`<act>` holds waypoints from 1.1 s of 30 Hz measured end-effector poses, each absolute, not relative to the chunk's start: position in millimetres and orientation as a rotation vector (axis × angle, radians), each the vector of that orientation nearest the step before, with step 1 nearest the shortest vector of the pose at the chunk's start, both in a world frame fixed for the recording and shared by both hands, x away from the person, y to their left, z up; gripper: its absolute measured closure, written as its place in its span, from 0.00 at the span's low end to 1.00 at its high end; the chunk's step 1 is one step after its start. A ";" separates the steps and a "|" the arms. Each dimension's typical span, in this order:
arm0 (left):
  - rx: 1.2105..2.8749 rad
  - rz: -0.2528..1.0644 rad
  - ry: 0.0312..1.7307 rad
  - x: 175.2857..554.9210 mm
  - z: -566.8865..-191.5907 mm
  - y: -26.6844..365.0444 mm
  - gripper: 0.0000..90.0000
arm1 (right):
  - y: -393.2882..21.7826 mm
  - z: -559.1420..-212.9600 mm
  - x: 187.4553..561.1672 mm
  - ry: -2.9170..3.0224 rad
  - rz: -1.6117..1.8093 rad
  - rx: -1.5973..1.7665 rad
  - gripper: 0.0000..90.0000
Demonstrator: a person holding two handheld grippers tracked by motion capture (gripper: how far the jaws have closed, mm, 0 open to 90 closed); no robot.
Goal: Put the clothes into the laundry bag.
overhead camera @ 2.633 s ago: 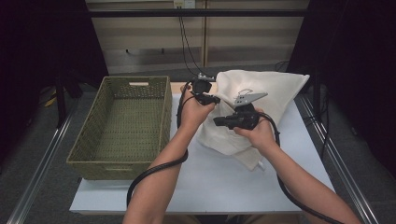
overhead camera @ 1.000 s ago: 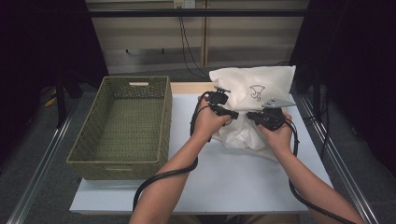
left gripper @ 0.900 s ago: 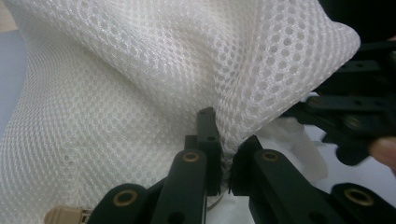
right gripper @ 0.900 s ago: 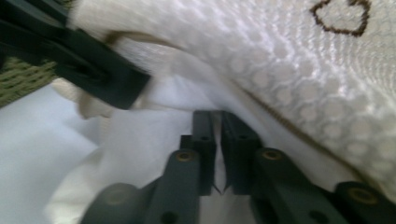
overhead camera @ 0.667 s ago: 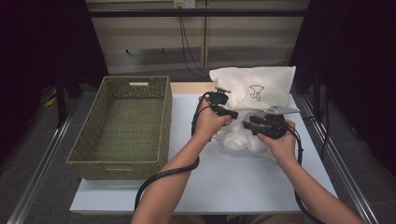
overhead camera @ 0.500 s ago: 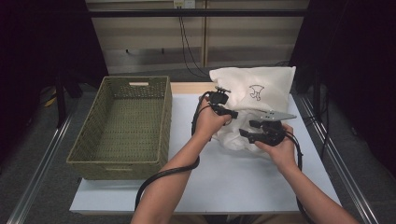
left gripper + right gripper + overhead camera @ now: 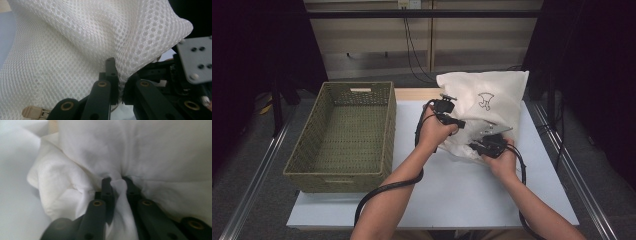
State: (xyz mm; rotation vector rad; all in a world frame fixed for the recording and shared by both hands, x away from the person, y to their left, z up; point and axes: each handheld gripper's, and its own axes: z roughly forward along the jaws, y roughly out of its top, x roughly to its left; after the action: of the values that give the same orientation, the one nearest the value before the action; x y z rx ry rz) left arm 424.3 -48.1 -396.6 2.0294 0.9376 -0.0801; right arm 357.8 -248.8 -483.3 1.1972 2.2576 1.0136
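A white mesh bag with a small dark print stands bunched at the back of the table. Up close its mesh is drawn into a pinched fold. My left gripper is shut on that fold at the bag's left side. Lower on the bag's front, my right gripper has just been closing, and a fold of white fabric is squeezed between its jaws. The right gripper's grey plate is close by in the left gripper view.
A green woven basket stands on the left of the pale table. A beige clip hangs at the bag's lower edge. Metal rails run along both sides, with dark surroundings and cables behind.
My right hand has come down and slightly left from the bag's right side to its lower front. The left hand has kept still on the bag, which was lying flatter earlier.
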 end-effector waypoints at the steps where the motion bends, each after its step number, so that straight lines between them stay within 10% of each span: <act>1: 2.026 -0.083 0.941 423.3 -396.0 -47.4 0.96 | -247.9 -482.6 359.5 2.238 1.015 1.237 0.96; 33: 2.008 -0.314 0.806 386.5 -354.4 -64.9 0.98 | -284.7 -449.6 357.3 1.816 1.185 1.225 0.97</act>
State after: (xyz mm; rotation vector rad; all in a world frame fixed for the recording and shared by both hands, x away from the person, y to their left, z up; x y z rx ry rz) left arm 386.5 -64.9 -354.4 2.0077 0.8060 -0.3144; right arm 357.3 -284.7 -449.6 1.2253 1.8163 1.1845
